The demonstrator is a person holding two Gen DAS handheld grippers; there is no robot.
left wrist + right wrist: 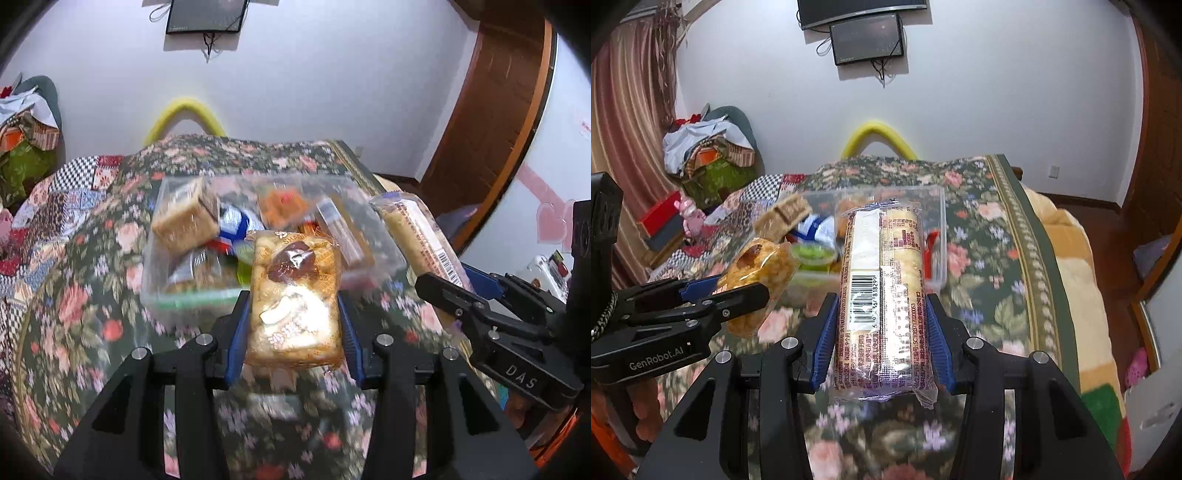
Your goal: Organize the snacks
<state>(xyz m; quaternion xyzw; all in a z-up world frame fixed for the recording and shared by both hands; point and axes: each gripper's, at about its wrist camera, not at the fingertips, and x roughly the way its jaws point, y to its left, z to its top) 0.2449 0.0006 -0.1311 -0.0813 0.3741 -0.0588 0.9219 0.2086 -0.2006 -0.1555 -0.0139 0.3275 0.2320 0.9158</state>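
My left gripper (pixel 293 328) is shut on a clear-wrapped golden pastry pack (pixel 293 295) and holds it above the floral bedspread, just in front of a clear plastic box (pixel 173 295) that holds several snacks. My right gripper (pixel 882 332) is shut on a long cracker sleeve with a barcode (pixel 882 295), also held above the bed in front of the clear box (pixel 938 229). The right gripper shows in the left wrist view (pixel 436 280) with the sleeve (pixel 417 232). The left gripper shows in the right wrist view (pixel 753 288) with the pastry pack (pixel 757 269).
The floral bedspread (pixel 92 295) covers the bed, with a patchwork quilt (pixel 55 206) at the left. A pile of clothes and bags (pixel 709 155) lies far left. A yellow curved bar (pixel 879 136) stands behind the bed. A wooden door (pixel 491 110) is at the right.
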